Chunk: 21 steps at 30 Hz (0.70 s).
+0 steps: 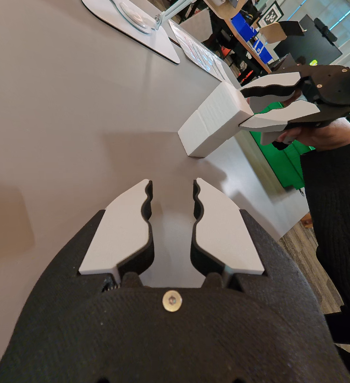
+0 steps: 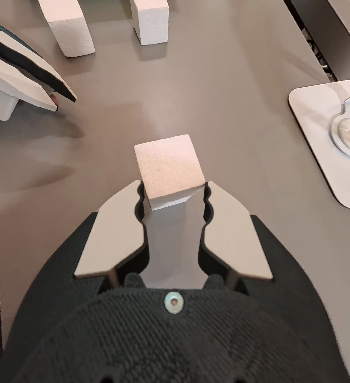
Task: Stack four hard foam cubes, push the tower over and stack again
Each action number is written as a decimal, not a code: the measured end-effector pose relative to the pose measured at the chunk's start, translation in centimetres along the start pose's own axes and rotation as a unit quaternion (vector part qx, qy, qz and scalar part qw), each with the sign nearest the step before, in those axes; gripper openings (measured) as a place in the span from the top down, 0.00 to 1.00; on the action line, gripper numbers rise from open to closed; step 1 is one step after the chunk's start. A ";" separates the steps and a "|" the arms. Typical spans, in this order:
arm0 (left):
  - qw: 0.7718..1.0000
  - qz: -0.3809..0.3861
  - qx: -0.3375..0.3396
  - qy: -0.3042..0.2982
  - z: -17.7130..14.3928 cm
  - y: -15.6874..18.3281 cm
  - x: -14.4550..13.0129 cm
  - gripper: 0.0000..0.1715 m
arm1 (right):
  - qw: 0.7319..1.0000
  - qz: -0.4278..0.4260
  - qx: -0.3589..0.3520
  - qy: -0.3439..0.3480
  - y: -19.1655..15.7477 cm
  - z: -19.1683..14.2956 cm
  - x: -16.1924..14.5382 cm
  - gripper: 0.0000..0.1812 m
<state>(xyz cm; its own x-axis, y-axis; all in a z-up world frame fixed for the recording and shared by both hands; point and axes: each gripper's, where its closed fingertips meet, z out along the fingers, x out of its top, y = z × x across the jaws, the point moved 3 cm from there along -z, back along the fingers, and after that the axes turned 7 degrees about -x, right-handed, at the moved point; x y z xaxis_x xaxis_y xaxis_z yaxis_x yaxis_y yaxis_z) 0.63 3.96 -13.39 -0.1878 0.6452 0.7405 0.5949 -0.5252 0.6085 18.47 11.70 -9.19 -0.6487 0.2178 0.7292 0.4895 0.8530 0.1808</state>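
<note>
Two foam blocks (image 2: 72, 27) cut off above right tongs (image 2: 173, 185).

Matt plastic, grainy foam and a smooth grey tabletop

The tall white foam block (image 2: 165, 167) has a fine, grainy, matt surface, as do the two white foam blocks (image 2: 72, 29) farther off. The grey table (image 2: 232, 103) looks smooth with a dull sheen. The right gripper (image 2: 173, 191) has a black body of ridged, layered plastic, smooth matt white finger plates and a shiny metal screw (image 2: 173, 302). The white flat stand base (image 2: 315, 124) looks smooth and satin.
</note>
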 end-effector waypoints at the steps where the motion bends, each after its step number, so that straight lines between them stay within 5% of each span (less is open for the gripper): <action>1: 1.000 -0.001 0.000 0.000 0.0 0.0 0.0 0.78 | 1.000 -0.001 0.000 0.000 0.0 0.0 0.0 0.69; 14: 1.000 -0.001 0.000 0.000 0.0 0.0 0.0 0.78 | 1.000 0.002 0.005 0.009 0.2 -1.1 0.3 0.64; 21: 1.000 0.005 0.004 0.002 0.0 -0.1 0.1 0.78 | 0.995 0.050 -0.004 0.085 0.8 -4.2 2.2 0.66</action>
<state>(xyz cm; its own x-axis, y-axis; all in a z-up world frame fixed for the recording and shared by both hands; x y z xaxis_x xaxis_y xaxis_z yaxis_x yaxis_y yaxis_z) 0.54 4.06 -13.35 -0.1846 0.6380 0.7476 0.6026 -0.5275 0.5989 19.94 10.85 -4.66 -0.4890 0.2176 0.8447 0.5513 0.8275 0.1060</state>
